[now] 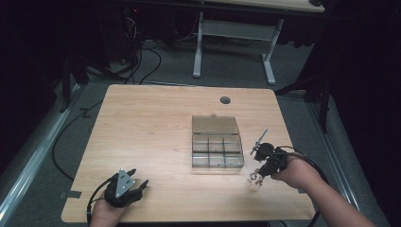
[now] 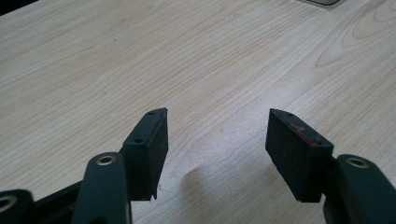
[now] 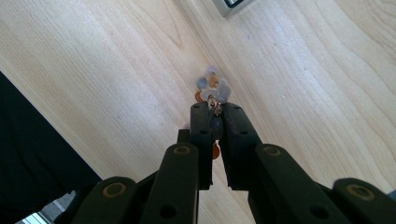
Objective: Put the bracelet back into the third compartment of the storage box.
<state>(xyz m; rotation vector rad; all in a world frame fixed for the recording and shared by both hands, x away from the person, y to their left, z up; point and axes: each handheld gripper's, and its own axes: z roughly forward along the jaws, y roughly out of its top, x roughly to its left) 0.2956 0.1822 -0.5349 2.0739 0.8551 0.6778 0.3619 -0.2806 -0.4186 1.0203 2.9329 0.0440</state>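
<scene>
The right tool (image 3: 216, 112) is clenched on a small beaded trinket (image 3: 212, 86), whose pale and orange beads hang just past its tips, above the bench (image 1: 151, 127). A clear compartment box (image 1: 216, 147) with its lid open lies near this tool, on its left. The left tool (image 2: 217, 140) is released, its jaws wide apart over bare wood, well apart from the box.

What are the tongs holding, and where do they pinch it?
The right tongs pinch a small beaded trinket with orange and pale beads by its metal end. The left tongs are open, holding nothing.
</scene>
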